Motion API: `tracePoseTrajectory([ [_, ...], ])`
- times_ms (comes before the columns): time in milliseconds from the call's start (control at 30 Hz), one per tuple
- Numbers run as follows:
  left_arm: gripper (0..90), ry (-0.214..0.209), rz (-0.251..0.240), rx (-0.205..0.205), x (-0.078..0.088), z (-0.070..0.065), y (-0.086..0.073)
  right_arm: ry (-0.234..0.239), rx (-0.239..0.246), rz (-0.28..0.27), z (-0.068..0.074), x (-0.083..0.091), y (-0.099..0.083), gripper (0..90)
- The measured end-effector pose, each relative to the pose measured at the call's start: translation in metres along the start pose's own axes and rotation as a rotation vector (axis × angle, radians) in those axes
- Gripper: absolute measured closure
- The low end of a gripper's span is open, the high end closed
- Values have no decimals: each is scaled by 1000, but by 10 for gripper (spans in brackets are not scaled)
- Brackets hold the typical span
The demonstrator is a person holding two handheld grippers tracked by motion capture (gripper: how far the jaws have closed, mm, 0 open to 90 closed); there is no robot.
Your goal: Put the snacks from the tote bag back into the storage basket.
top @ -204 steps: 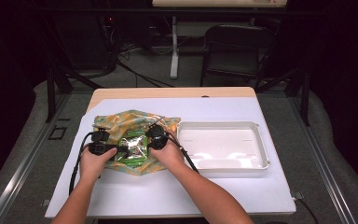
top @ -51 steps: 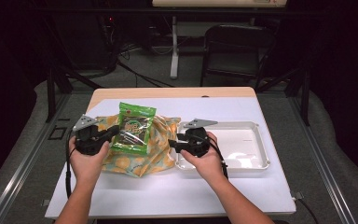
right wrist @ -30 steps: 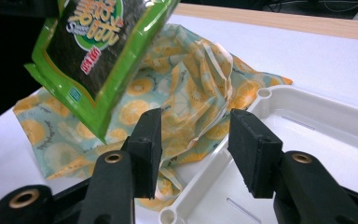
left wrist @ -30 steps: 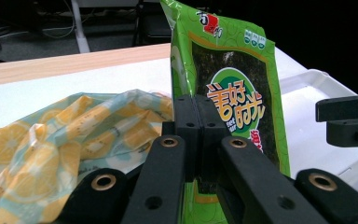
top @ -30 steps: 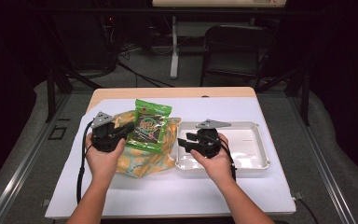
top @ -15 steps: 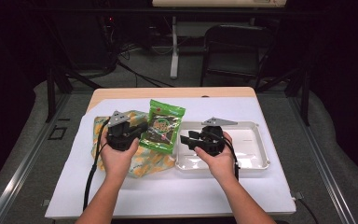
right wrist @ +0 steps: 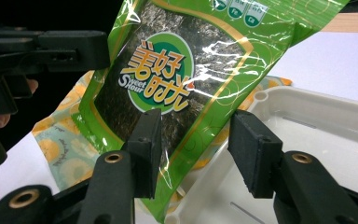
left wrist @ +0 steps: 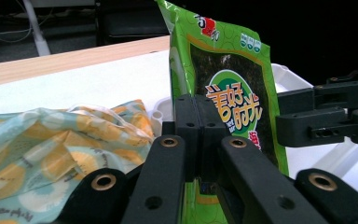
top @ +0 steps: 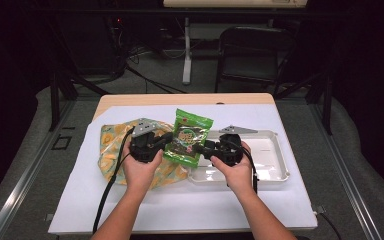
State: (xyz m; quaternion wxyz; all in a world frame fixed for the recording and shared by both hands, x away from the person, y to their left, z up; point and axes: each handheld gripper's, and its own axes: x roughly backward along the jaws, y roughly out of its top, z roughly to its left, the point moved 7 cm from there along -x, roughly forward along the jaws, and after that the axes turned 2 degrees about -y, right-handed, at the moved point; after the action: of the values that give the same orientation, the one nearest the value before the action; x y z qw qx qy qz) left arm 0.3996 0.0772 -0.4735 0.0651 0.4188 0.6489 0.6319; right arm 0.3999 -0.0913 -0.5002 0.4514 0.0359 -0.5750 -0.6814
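Green seaweed packet (top: 188,138) hangs pinched in my left tongs (top: 166,143), mid-transfer; my right tongs (top: 200,148) gape around its edge. Next, I'd judge, lower it into the white tray (top: 275,172) at three o'clock.

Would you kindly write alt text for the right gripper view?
A green seaweed snack packet hangs upright before the open right tool, its lower edge over a white tray. The left tool reaches in from the left.

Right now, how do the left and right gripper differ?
The left gripper has its jaws shut on the green seaweed snack packet's edge; the right gripper has its jaws open, with the packet's other edge in front of them. The left is above the kiwi-print bag, the right over the white tray. Both point at the packet.
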Motion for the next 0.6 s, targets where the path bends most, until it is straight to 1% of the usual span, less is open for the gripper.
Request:
tracePoseTrajectory([
  [33, 900, -2, 7, 0, 0, -1, 0, -4, -7, -8, 0, 0, 0, 556],
  [67, 900, -1, 2, 2, -1, -1, 0, -12, -7, -11, -1, 0, 0, 572],
  [167, 899, -5, 9, 2, -2, -2, -1, -34, -4, -21, -3, 0, 1, 608],
  [267, 899, -6, 9, -1, -3, -3, -2, -45, -7, -36, -5, 2, 2, 638],
  [367, 897, -11, 10, -6, -4, -5, -3, -62, 4, -37, -7, 4, 3, 669],
  [433, 896, -19, 16, -11, -5, -7, -3, -84, 6, -53, -8, 5, 4, 703],
  [533, 894, -19, 25, -12, -7, -8, -5, -95, 4, -70, -10, 7, 5, 736],
  [600, 893, -20, 31, -11, -8, -8, -5, -102, 5, -73, -11, 8, 5, 750],
])
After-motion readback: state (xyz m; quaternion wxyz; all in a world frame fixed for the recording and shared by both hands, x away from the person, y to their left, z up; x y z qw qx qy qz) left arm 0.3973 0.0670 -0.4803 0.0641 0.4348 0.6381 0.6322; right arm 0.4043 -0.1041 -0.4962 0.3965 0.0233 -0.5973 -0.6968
